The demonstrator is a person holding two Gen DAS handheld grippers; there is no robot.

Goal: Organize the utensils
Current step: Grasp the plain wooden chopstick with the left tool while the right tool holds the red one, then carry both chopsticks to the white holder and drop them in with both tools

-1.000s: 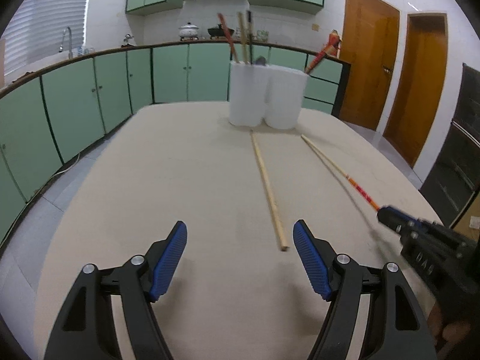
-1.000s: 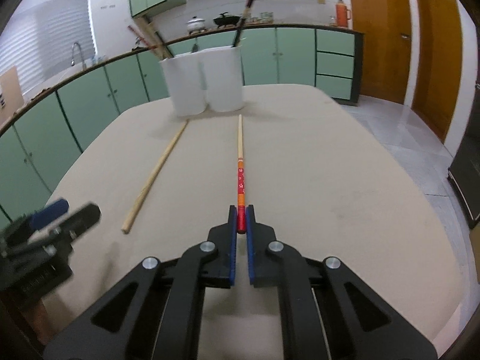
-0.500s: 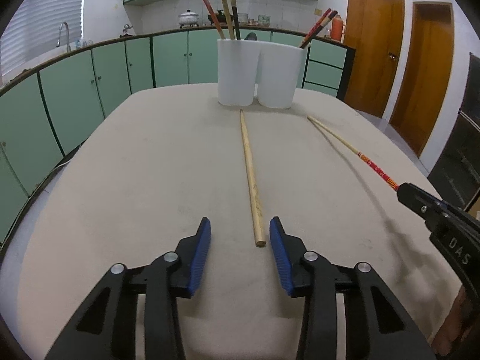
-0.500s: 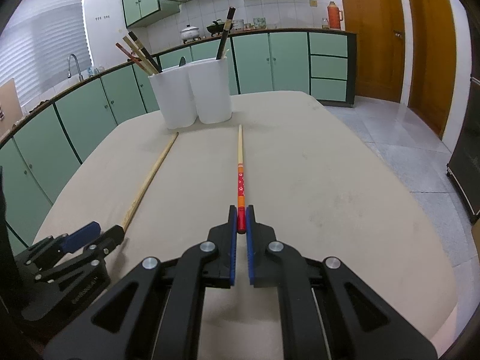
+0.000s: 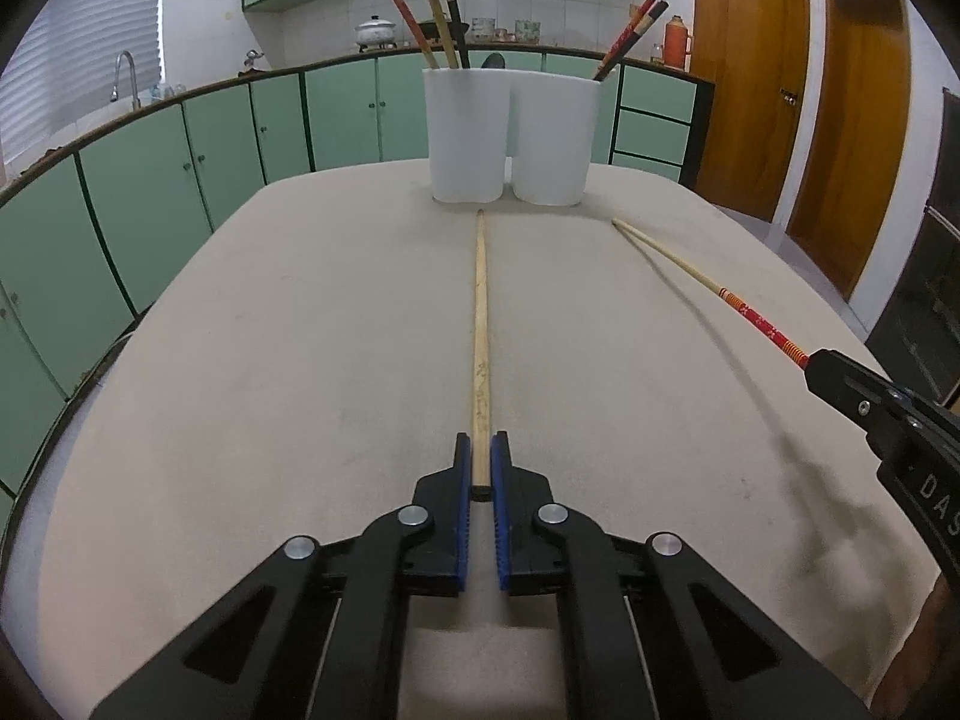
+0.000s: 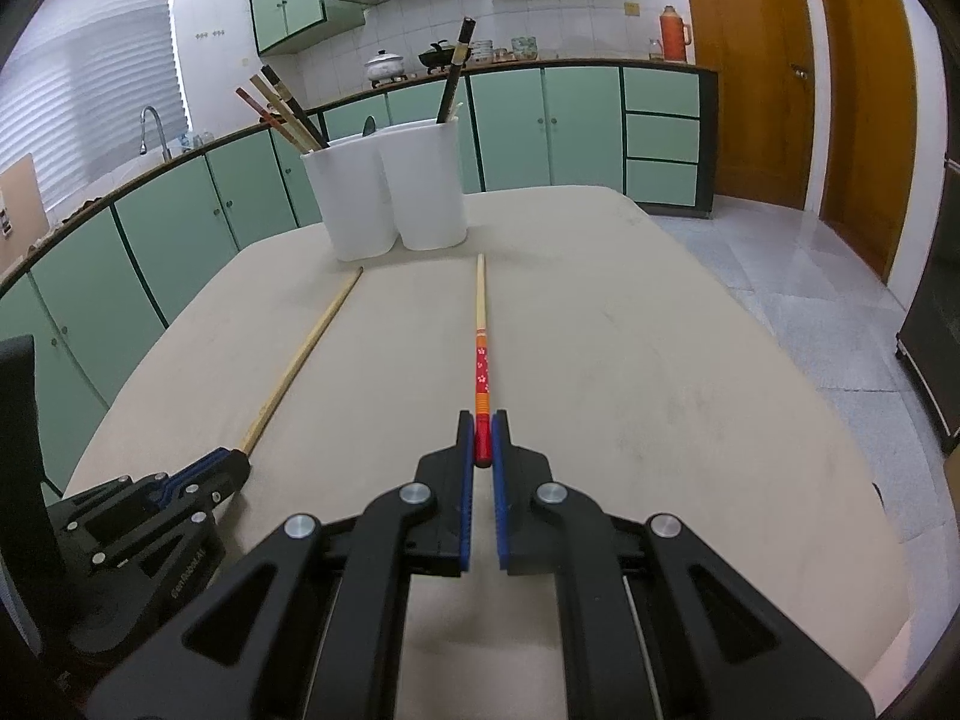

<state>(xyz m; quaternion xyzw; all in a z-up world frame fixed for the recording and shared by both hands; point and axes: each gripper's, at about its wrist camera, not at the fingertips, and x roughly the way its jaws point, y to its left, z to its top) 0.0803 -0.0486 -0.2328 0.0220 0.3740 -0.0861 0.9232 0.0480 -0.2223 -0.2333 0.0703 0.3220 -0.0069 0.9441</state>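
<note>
With the left gripper (image 5: 481, 462) clamped on the plain pale wooden chopstick (image 5: 480, 324) at frame centre and the right gripper (image 6: 482, 441) pinching the red-handled patterned chopstick (image 6: 481, 360), pickup looks done; next, carry both to the white plastic holders (image 5: 510, 138) at upper centre.

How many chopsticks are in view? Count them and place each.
7. Three stand in the left white holder, two in the right white holder, the plain wooden chopstick is clamped in the left gripper, the red-patterned chopstick in the right gripper. Shorter ones may hide inside.
</note>
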